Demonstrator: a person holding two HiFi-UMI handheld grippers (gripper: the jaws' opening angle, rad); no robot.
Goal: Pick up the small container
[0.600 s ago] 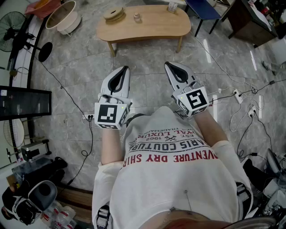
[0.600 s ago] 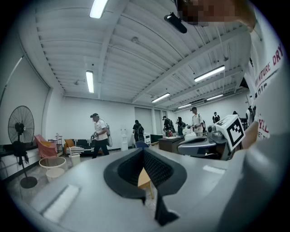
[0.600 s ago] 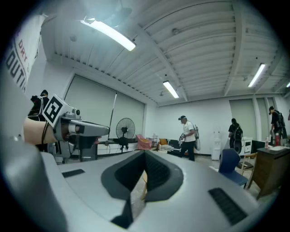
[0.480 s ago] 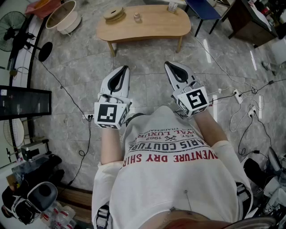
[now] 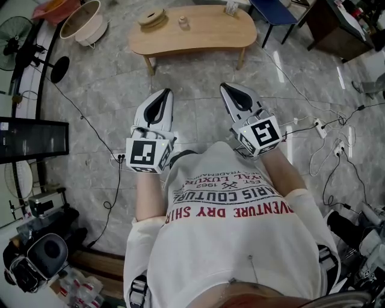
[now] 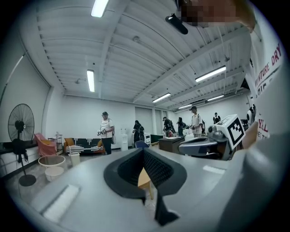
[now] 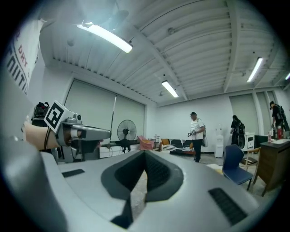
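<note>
Clenched on nothing, left gripper (image 5: 161,96) and right gripper (image 5: 231,89) hang well short of the small container (image 5: 183,23) on the table (image 5: 204,37), no reach begun

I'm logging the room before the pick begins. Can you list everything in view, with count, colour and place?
wooden table: one, light brown, top centre
small container: one, pale, on the table, left of centre
round flat item: one, tan, table's left end
chair: one, blue, beyond the table's right end
basin: one, cream, floor, top left
standing fan: one, black, far left
screen: one, black, left edge
cables: several, black and white, across the grey floor
power strip: one, white, floor at right
T-shirt: one, white with red print, bottom centre
left hand-held gripper: one, white and black, shut, empty
right hand-held gripper: one, white and black, shut, empty
</note>
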